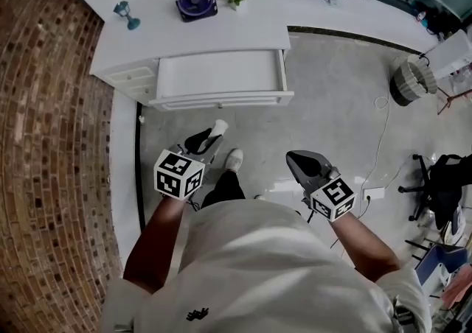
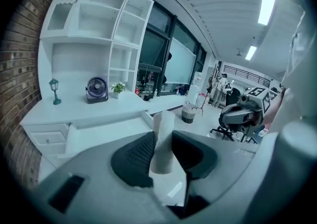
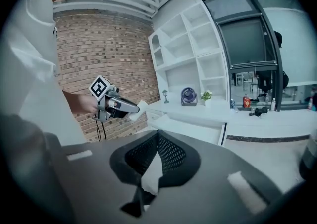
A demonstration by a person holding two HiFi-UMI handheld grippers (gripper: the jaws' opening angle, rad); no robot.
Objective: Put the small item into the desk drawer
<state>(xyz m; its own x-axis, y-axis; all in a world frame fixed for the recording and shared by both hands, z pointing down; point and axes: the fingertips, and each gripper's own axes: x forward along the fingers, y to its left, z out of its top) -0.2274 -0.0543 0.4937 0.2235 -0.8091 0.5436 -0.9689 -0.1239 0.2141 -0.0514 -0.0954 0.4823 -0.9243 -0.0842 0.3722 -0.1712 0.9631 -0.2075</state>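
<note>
While the desk drawer (image 1: 221, 75) stands pulled open under the white desk (image 1: 158, 35), the left gripper (image 1: 209, 137) hangs short of it over the floor. Its jaws pinch the small white item (image 1: 218, 128), which pokes up past the tips. To its right, well apart, the right gripper (image 1: 293, 158) has its jaws pressed together with nothing between them.

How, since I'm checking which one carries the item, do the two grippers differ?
The left gripper is shut on a white item; the right gripper holds nothing. The left gripper's jaws stand apart around the item; the right gripper's jaws meet at the tips. Both face the open drawer.
</note>
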